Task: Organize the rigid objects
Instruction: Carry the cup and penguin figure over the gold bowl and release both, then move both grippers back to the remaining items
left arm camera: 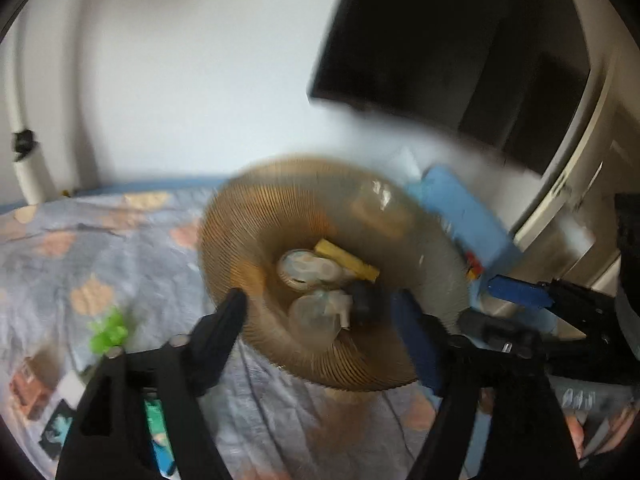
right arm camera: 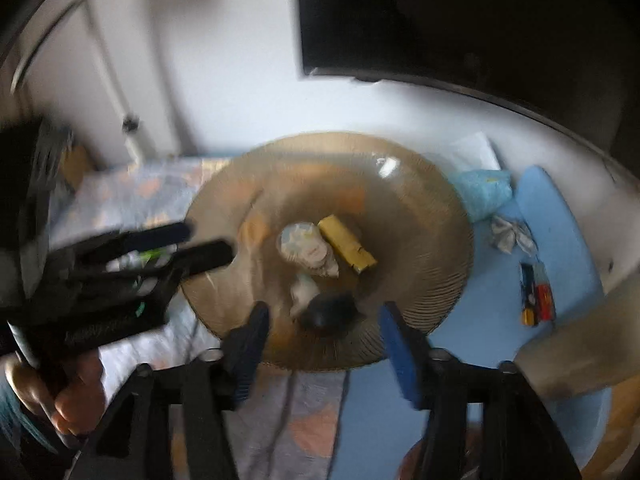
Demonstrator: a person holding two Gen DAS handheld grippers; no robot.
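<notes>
Black gripper fingers fill the bottom of both pictures. We hold our left gripper [left arm camera: 320,312] over the near side of a big brown ribbed bowl [left arm camera: 248,240]. Its jaws stand wide apart and nothing is between them. We hold our right gripper [right arm camera: 324,320] over the near side of the same bowl [right arm camera: 432,208]. Its jaws stand apart too, and they hold nothing.

We see the bowl sitting on a bed with a patterned sheet [left arm camera: 120,248]. Inside the bowl lies a yellow block [left arm camera: 346,260]. Just beside it is a round pale thing [left arm camera: 304,270], touching the block. Nearer to us lies a small black thing [left arm camera: 362,300] with a whitish piece [left arm camera: 316,314] next to it. The pictures are blurry, so we cannot tell what these small things are.

From the right wrist we see the yellow block [right arm camera: 347,245], the round pale thing [right arm camera: 306,246] and the small black thing [right arm camera: 330,312] in the middle of the bowl. Our left gripper [right arm camera: 208,244] shows at the left side, over the rim of the bowl, and a hand [right arm camera: 68,396] holds it.

Out on the sheet, left of the bowl, lies a green toy [left arm camera: 109,330]. Right of the bowl is a blue pad [right arm camera: 560,240] with a small red and yellow thing [right arm camera: 538,300] on it. A dark screen [right arm camera: 460,20] hangs on the white wall behind.
</notes>
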